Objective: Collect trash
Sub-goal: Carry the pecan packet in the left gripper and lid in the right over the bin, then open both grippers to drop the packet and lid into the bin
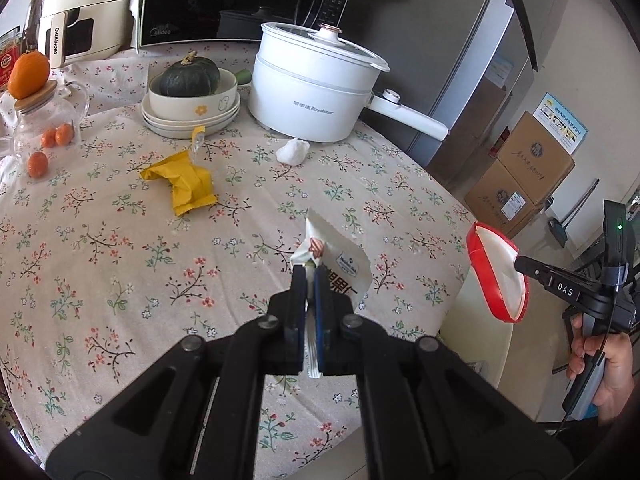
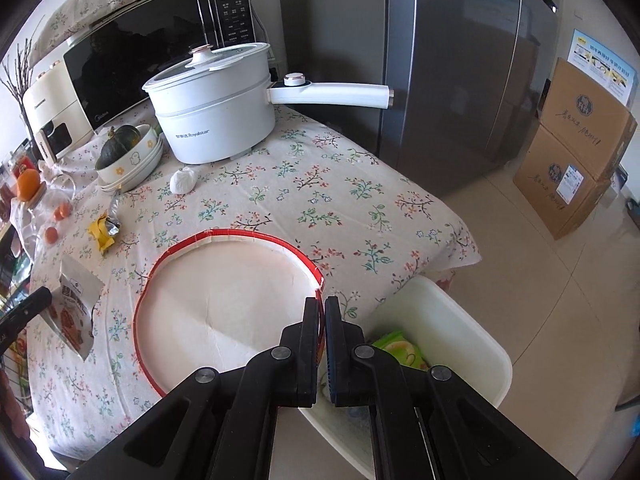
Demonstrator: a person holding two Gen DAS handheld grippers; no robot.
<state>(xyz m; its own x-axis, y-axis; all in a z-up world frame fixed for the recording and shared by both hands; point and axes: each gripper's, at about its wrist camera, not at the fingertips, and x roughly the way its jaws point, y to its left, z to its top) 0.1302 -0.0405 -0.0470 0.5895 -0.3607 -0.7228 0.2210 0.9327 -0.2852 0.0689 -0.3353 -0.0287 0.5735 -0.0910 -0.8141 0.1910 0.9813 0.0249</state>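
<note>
The floral-clothed desk (image 1: 120, 240) carries a yellow wrapper (image 1: 182, 180) mid-surface. Left claw (image 1: 307, 276) grips a white snack bag (image 1: 336, 256); right claw (image 2: 323, 308) grips a red-rimmed paper lid (image 2: 224, 300) at the desk's edge, beside the white bin (image 2: 452, 320).

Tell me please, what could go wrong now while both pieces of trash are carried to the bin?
1. The right gripper pinches the red-rimmed paper plate only at its rim, so the plate may swing or slip before it is over the white bin.
2. The left gripper holds the white snack wrapper by a crumpled end; it could pull free.
3. The bin stands beside the table edge, so a drop could land on the floor.
</note>
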